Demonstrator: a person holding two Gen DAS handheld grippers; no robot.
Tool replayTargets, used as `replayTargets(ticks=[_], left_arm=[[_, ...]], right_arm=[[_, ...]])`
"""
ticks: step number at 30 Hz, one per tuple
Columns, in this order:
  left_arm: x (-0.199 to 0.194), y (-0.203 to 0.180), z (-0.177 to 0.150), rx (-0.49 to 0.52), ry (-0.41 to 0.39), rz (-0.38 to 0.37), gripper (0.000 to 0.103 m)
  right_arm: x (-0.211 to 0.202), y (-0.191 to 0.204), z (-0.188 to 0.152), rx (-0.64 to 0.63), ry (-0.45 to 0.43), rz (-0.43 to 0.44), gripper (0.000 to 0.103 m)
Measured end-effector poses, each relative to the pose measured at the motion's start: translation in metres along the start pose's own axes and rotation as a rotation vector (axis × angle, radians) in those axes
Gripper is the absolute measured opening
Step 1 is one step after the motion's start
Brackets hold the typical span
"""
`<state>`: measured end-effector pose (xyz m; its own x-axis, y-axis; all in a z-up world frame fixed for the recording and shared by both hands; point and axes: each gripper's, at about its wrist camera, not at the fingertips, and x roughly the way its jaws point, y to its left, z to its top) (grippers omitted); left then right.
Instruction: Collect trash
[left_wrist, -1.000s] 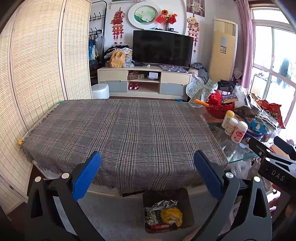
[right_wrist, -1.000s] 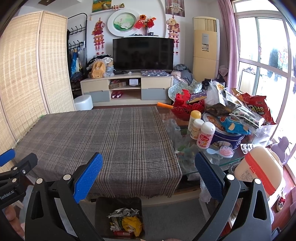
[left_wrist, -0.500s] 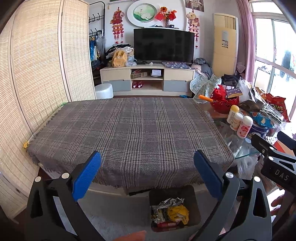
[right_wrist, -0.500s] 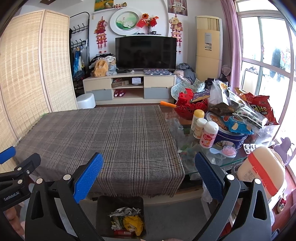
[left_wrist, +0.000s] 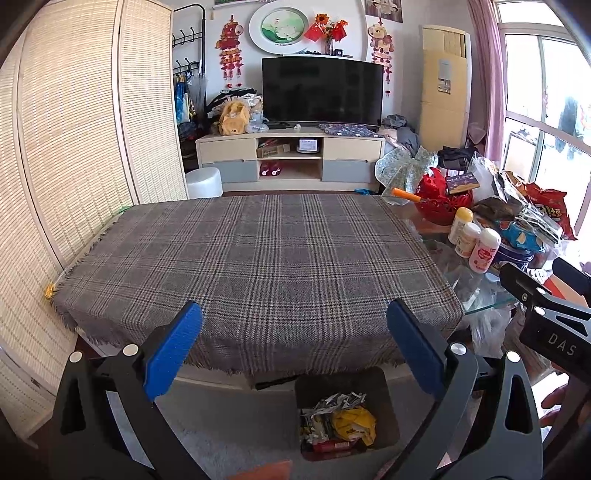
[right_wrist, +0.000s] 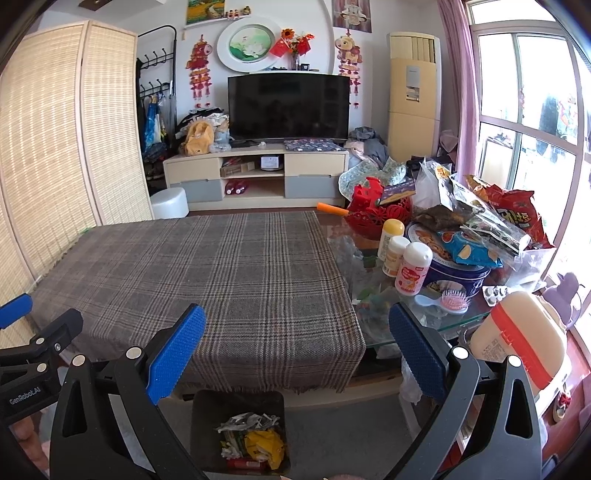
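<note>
The trash bin (left_wrist: 347, 413) stands on the floor against the near edge of the table, holding crumpled wrappers (left_wrist: 341, 419), one yellow, one red. It sits low between the fingers of the left gripper (left_wrist: 293, 345), nearer the right-hand finger, and well below the blue pads (left_wrist: 173, 345). Seen from the right gripper (right_wrist: 295, 349), the bin lies nearer the left-hand finger. Both grippers are spread wide and hold nothing. A plaid tablecloth (left_wrist: 255, 262) covers the table beyond the bin. To the right of the cloth, on bare glass, stand three white bottles (right_wrist: 400, 254), a blue cookie tin (right_wrist: 454, 275) and snack bags (right_wrist: 513, 218).
</note>
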<state>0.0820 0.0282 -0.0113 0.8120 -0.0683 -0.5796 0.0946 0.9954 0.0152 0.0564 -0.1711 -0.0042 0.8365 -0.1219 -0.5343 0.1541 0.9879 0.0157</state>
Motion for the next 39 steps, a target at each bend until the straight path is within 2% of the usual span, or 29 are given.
replayTargets(ticks=[39], left_arm=[[-0.0050, 0.0005, 0.0023, -0.003, -0.010, 0.005, 0.095]], right_arm=[[-0.0021, -0.0015, 0.0014, -0.003, 0.001, -0.001, 0.100]])
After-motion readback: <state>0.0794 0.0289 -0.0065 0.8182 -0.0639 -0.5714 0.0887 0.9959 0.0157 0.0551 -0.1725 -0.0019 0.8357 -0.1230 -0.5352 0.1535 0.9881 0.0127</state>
